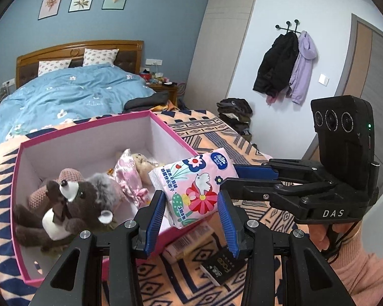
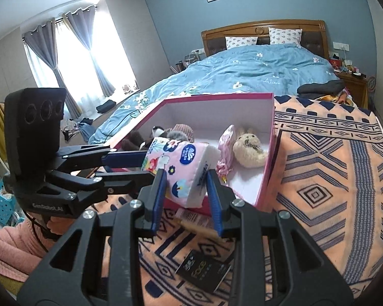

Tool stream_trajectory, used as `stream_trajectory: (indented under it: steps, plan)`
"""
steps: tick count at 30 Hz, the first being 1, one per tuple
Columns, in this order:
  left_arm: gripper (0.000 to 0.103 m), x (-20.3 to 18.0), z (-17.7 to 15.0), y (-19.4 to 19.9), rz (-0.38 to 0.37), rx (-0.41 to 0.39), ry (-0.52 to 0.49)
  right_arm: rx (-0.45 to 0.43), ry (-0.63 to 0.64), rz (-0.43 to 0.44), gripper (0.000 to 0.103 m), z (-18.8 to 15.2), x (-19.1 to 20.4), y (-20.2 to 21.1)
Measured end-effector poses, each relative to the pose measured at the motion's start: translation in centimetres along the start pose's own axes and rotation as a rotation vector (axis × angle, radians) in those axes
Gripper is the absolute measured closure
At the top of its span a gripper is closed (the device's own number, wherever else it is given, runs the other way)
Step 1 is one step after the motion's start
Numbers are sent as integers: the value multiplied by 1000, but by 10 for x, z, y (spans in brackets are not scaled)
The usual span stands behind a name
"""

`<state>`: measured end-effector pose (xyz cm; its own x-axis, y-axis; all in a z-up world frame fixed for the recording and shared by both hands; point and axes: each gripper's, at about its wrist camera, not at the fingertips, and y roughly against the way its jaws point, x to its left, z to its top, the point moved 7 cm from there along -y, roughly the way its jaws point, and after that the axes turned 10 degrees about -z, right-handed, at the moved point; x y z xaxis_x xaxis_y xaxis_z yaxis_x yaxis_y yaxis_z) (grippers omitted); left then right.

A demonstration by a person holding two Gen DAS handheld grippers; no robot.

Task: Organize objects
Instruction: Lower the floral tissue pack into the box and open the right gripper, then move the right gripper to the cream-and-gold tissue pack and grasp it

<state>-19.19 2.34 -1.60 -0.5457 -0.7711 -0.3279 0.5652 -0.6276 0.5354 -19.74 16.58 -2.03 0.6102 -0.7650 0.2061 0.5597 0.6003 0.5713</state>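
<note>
Both tools pinch the pink tissue pack (image 1: 195,190) together, left tool (image 1: 191,219) on its near end and right tool (image 2: 186,193) across it, holding it just above the pink box's (image 1: 166,125) front rim, apparently ready to drop inside.

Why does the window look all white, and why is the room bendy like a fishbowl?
In the right wrist view the window is blown out by daylight, so nothing shows through it, and the curtains look dark against it. In both views the fisheye lens bends straight edges: the wardrobe leans and curves in the left wrist view, and black corners ring each picture. The tissue pack stays sharp.
</note>
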Motion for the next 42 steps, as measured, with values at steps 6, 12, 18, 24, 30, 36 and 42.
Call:
stream_trajectory:
  steps: [6,12,18,24,30,36,42]
  plan:
    - [61,8,4,-15,38,24,-10,29,-30,-3,68,8,-14,-15]
    - [61,18,2,-31,54,67,4,68,-39,-26,68,5,-25,-30]
    - [61,26,-3,-40,53,99,29,106,-41,-39,68,0,-30,-41]
    - [61,35,-7,-48,43,138,58,150,-47,-50,68,-4,-32,-52]
    - [61,42,-10,-56,52,168,84,177,-62,-68,68,-7,-35,-60]
    - [61,48,-11,-59,83,173,85,162,-78,-93,68,-1,-38,-59]
    - [49,48,-14,-54,97,145,72,126,-75,-86,67,0,-35,-48]
